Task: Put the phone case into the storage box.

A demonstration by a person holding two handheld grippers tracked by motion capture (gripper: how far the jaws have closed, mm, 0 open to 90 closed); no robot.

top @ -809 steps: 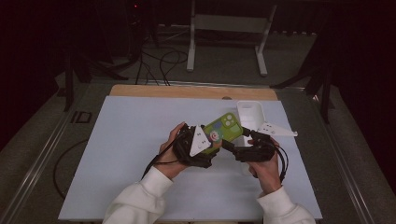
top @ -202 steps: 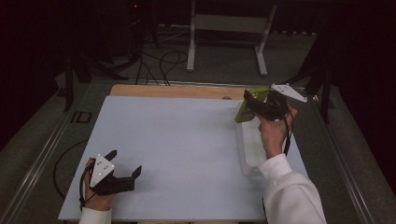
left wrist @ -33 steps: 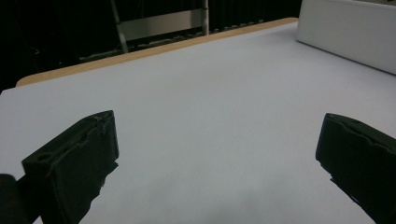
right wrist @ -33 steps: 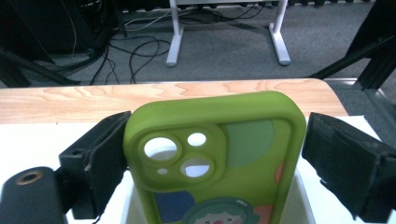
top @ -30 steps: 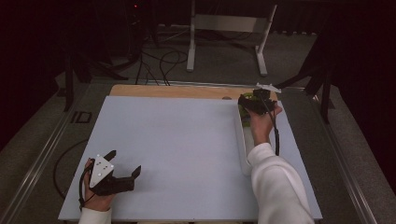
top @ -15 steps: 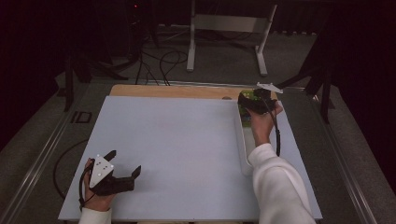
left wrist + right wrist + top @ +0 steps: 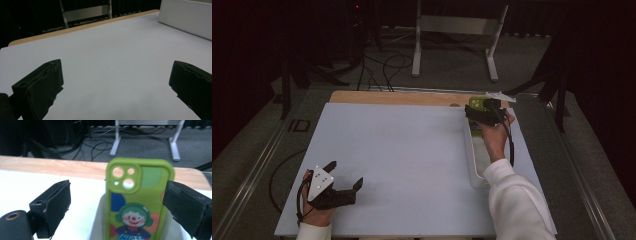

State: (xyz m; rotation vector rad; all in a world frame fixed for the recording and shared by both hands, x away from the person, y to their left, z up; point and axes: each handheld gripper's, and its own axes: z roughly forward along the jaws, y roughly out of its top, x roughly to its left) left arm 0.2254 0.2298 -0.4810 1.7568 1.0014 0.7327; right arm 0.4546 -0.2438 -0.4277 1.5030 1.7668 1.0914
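Two grippers at work: the right gripper [image 7: 117, 207], jaws spread, flanks a green phone case [image 7: 138, 200] standing in a white tray [image 7: 474, 160]; the left gripper [image 7: 343, 175] rests spread.

A dim lab: black curtains, floor cables [image 7: 387, 62] (loosely tangled), metal stand [image 7: 454, 30].

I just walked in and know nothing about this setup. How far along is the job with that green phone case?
Nearly finished, it seems. The green phone case already stands in the far end of the white tray. The right gripper has its jaws spread with a gap on the left side, so it looks released. What's left is drawing that hand away. The left gripper rests open on the table.
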